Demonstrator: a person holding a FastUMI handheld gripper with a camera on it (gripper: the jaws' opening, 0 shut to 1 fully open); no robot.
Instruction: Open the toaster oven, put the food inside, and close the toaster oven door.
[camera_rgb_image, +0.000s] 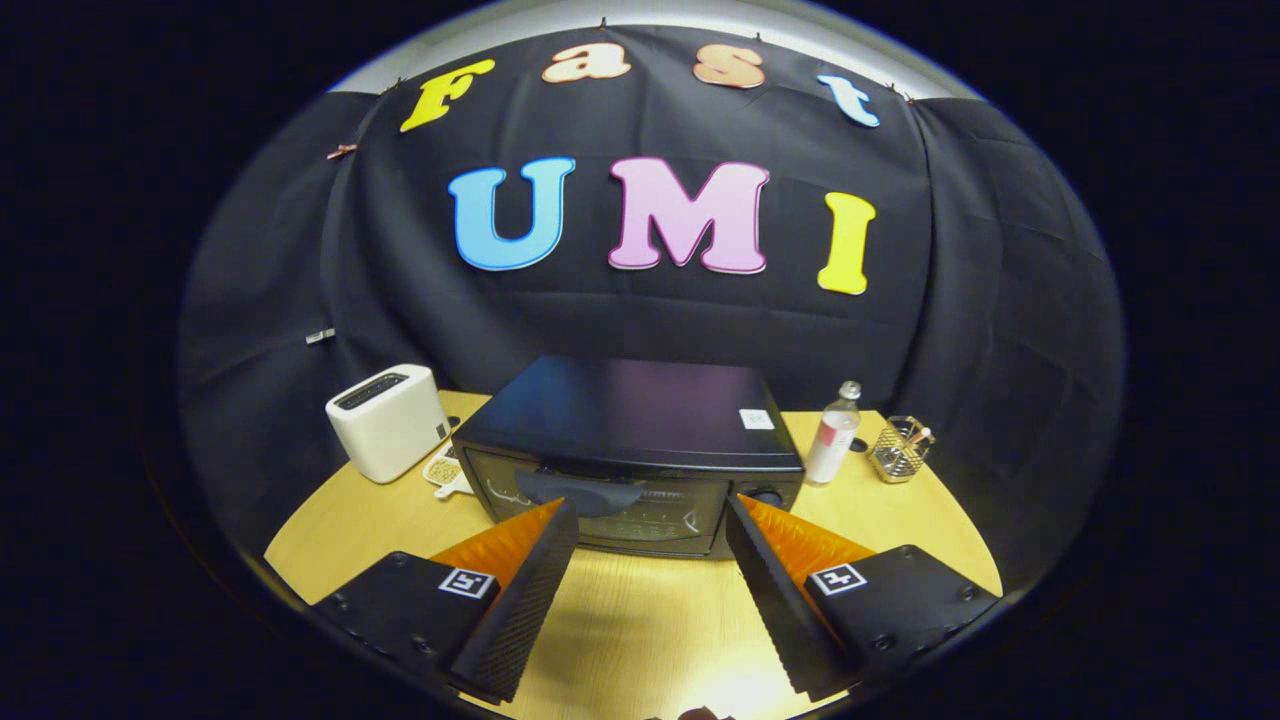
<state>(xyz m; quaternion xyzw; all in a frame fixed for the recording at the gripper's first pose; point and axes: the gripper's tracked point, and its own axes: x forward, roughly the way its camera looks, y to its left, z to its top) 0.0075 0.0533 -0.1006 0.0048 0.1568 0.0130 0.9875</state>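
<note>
Colours on your worktop: black oven, white toaster, pale wood.

You have a glossy black toaster oven (640, 450) at the middle of the light wood-grain worktop (640, 620), its door dark tinted glass with a black handle and a small white label on the top near its right rear corner. Toward the worktop's left edge you see a plain white toaster (388, 420) with a dark slot, and beside it a cream item (447, 472) speckled with dots. Toward the right edge stands a clear bottle (832, 436) with a white and reddish label, then a silvery wire-mesh holder (898, 451). Your gripper (650, 520), fingers spread apart, carries black-and-white square markers.
</note>
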